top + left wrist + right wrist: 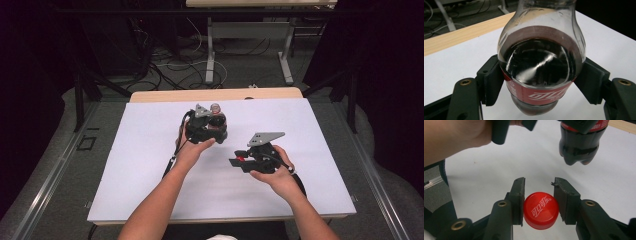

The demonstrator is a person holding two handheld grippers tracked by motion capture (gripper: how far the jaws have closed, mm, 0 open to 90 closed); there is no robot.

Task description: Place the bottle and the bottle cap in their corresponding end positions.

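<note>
Above the white table (150,150), left gripper (539,82) clamped on cola bottle (541,62), lifted off the surface. Nearer and right, right gripper (539,202) clenched on red cap (541,210).

The bottle (541,67) is clear plastic holding dark brown, almost black drink, with a red label band (541,93) bearing white lettering. The cap (541,210) is bright red with the same white script (ridged around its edge). Both sit above a white table cover (150,150), edged by pale wood (165,95).
</note>
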